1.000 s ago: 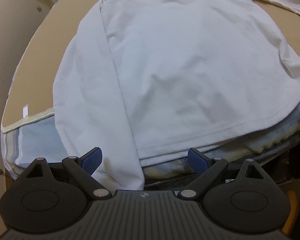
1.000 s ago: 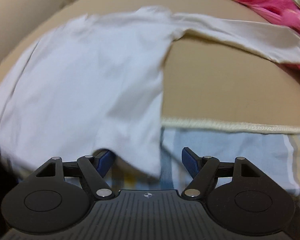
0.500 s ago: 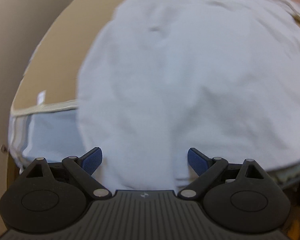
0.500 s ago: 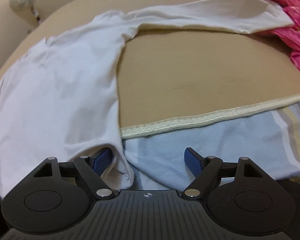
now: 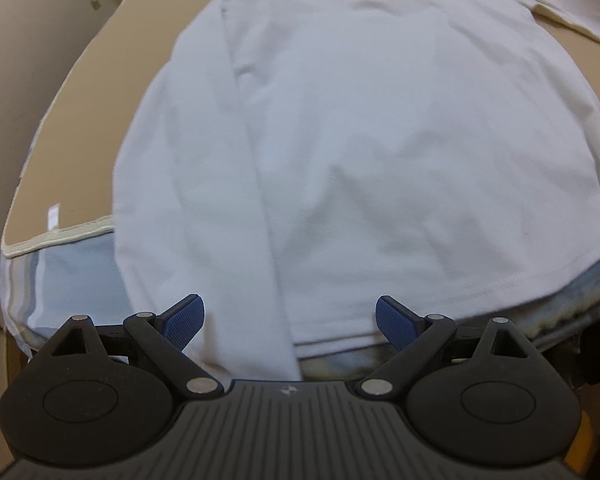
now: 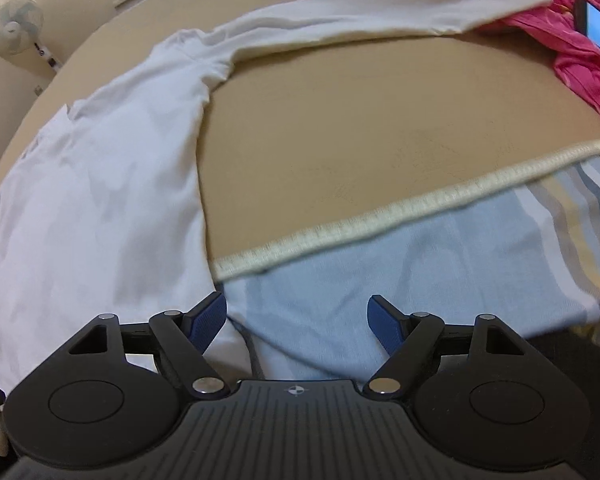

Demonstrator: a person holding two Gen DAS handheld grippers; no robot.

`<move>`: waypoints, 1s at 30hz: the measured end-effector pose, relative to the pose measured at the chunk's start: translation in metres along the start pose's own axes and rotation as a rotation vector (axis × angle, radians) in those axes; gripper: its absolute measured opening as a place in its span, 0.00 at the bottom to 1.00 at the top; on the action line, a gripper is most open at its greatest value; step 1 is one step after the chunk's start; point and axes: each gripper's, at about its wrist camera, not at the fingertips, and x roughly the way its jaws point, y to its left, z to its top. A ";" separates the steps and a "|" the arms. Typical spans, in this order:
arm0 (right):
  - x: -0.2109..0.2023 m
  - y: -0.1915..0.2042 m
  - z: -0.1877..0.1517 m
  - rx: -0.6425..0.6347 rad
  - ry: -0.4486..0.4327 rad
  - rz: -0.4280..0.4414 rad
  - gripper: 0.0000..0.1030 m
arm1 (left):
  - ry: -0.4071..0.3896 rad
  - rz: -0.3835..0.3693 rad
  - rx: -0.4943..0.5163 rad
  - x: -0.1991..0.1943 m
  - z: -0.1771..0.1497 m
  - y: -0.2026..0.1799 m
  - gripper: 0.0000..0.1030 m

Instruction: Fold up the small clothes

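The left tongs [image 5: 290, 318] stand released, jaws wide apart, pointing steeply down over the near edge of the bed. The folded-in sleeve [image 5: 236, 280] of the white shirt [image 5: 380, 140] and the shirt's hem lie below the gap between the blue pads [image 5: 186, 316], but neither pad presses on the cloth.

The right tongs [image 6: 298, 320] are also released, and their jaws are closing slightly at this moment. Nothing is gripped between them. Their left-hand pad [image 6: 210, 316] sits at the shirt's near right corner, and whether it touches the cloth cannot be told. Under the gap lies the pale blue striped sheet [image 6: 380, 288].

The white shirt [image 6: 100, 200] is a long-sleeved one, spread flat on the tan cover [image 6: 360, 128] of the bed. Its hem runs along the near edge and hangs a little past the cover's cream trim [image 6: 380, 216] onto the striped sheet. One sleeve is folded lengthwise over the body on the left side. The other sleeve [image 6: 380, 12] stretches out straight across the far part of the cover toward the right edge, where its cuff ends just beside a heap of pink cloth [image 6: 572, 40].

A phone [image 6: 596, 26] with a lit screen rests on the pink cloth. A standing fan [image 6: 16, 30] is seen beyond the far left corner of the bed.
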 end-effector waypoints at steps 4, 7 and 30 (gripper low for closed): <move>-0.020 0.006 -0.018 -0.061 -0.046 -0.047 0.66 | -0.002 0.000 0.001 -0.003 -0.004 -0.004 0.93; -0.020 0.017 -0.027 -0.144 -0.020 -0.032 0.53 | 0.001 -0.018 0.002 0.000 -0.008 0.000 0.93; -0.051 0.024 -0.025 -0.479 -0.035 -0.162 0.00 | 0.046 0.022 -0.078 0.009 -0.013 0.038 0.93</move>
